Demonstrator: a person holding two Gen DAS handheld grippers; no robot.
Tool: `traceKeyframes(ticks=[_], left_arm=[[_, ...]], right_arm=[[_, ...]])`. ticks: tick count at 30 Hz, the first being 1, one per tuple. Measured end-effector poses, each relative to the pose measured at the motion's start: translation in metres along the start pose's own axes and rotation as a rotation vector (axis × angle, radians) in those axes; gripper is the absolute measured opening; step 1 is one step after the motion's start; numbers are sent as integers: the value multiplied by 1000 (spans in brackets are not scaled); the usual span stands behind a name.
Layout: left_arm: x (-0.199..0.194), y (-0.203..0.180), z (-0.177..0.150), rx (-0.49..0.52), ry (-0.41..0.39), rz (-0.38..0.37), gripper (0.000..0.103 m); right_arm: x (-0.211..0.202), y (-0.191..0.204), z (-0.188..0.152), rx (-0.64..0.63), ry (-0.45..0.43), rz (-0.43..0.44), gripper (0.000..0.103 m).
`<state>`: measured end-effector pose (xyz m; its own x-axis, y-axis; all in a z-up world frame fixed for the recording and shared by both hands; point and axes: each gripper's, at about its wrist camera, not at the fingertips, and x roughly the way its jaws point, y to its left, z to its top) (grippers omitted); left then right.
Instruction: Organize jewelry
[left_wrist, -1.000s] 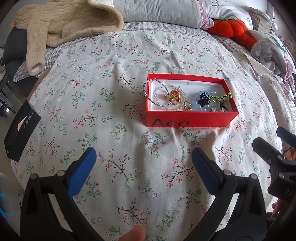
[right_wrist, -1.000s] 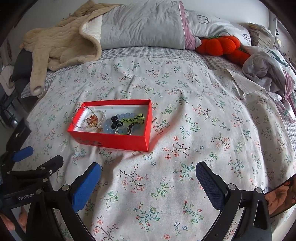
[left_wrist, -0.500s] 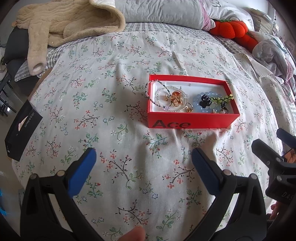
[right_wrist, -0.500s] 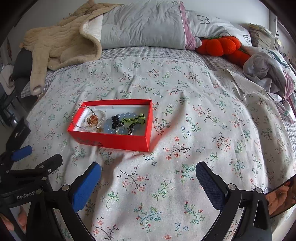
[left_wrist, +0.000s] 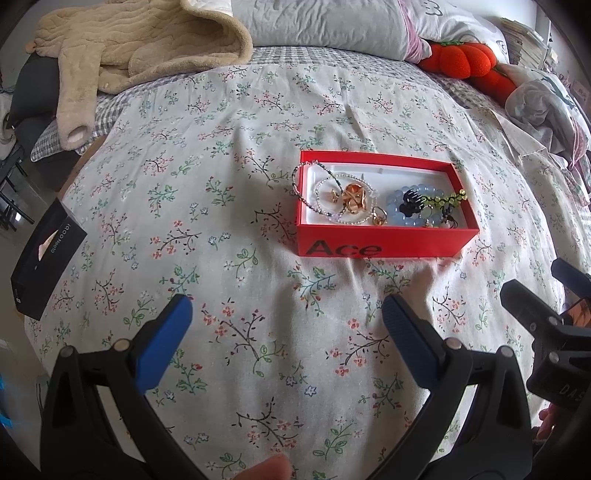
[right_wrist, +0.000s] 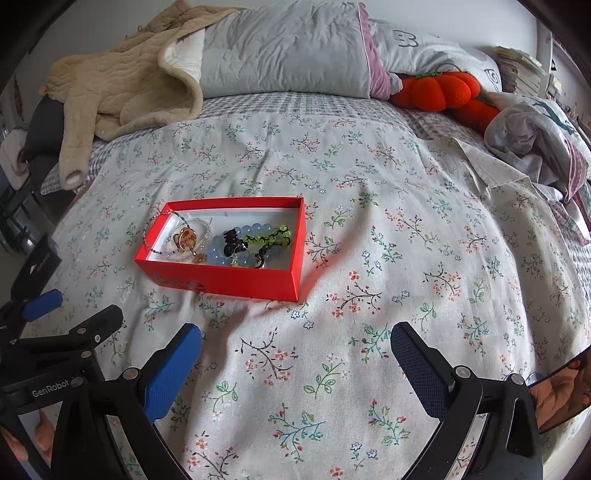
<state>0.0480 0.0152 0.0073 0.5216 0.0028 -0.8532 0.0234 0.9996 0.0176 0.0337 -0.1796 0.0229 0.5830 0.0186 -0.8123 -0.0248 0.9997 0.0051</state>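
A red box (left_wrist: 380, 242) (right_wrist: 225, 278) marked "Ace" lies on the floral bedspread. Inside it sit a gold ornament (left_wrist: 352, 197) (right_wrist: 186, 236), a clear bead bracelet (left_wrist: 325, 184), a blue bead bracelet (left_wrist: 413, 218) (right_wrist: 218, 254), a black hair claw (left_wrist: 412, 201) (right_wrist: 232, 238) and a green bead string (left_wrist: 445, 199) (right_wrist: 269, 236). A dark bead strand (left_wrist: 299, 184) hangs over the box's left rim. My left gripper (left_wrist: 286, 314) is open, short of the box. My right gripper (right_wrist: 295, 343) is open, to the box's lower right.
A black carton (left_wrist: 46, 262) lies at the bed's left edge. At the bed's head lie a beige fleece robe (right_wrist: 122, 85), grey pillows (right_wrist: 288, 55) and an orange plush (right_wrist: 439, 90). Crumpled clothes (right_wrist: 535, 136) lie at the right. Bare bedspread spans the foreground.
Both views have shifted slightly, with the box sitting a little lower in the left wrist view. Both grippers stay open and the jewelry has not moved.
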Motion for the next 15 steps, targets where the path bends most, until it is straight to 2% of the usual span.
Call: traceKeyframes(ticks=[15], left_arm=[[-1,0,0,-2,-1,1,102]], right_arm=[[1,2,-2,3,5,1,103]])
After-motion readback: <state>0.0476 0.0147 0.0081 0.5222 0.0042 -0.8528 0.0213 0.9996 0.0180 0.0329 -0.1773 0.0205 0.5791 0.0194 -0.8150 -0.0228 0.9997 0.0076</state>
